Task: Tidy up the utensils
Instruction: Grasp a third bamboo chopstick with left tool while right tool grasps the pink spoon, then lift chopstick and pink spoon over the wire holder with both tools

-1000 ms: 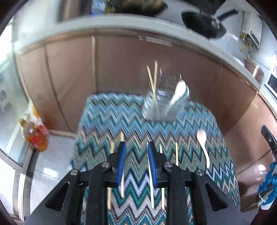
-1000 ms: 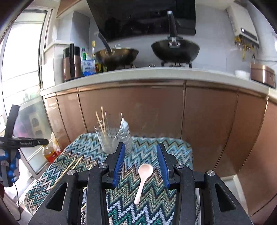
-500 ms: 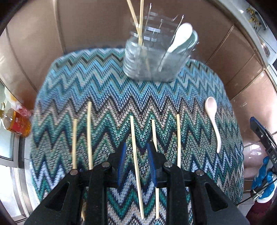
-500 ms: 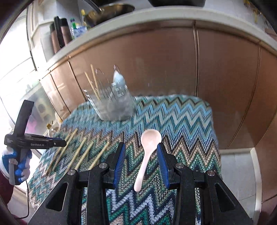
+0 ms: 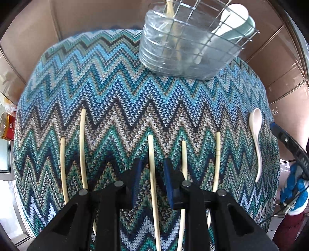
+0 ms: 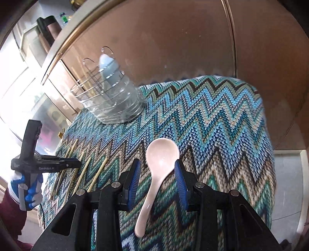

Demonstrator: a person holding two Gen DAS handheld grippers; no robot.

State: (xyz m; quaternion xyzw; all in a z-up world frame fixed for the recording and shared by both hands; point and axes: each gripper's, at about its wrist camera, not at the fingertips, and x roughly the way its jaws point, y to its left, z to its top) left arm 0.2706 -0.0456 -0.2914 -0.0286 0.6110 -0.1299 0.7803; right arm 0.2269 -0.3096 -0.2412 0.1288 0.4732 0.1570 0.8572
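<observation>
Several pale chopsticks (image 5: 83,146) lie side by side on the zigzag cloth (image 5: 115,96). My left gripper (image 5: 152,164) points steeply down; the middle chopstick (image 5: 151,150) lies between its closing jaws, and the pads are clear of it. A pale pink spoon (image 6: 162,154) lies on the cloth between the open jaws of my right gripper (image 6: 157,163), untouched. At the back stands a clear holder with a wire basket (image 5: 185,54), holding chopsticks and a white spoon (image 5: 233,15). The pink spoon (image 5: 255,131) also shows at the right of the left wrist view.
Brown cabinet doors (image 6: 173,38) rise just behind the small table. An oil bottle (image 5: 5,125) stands on the floor to the left. The table's edges fall off close on all sides. A gloved hand (image 6: 21,185) holds the left gripper's handle.
Both grippers have come down toward the cloth and tipped further downward. The left now straddles the middle chopstick, the right the pink spoon. Nothing on the table has moved.
</observation>
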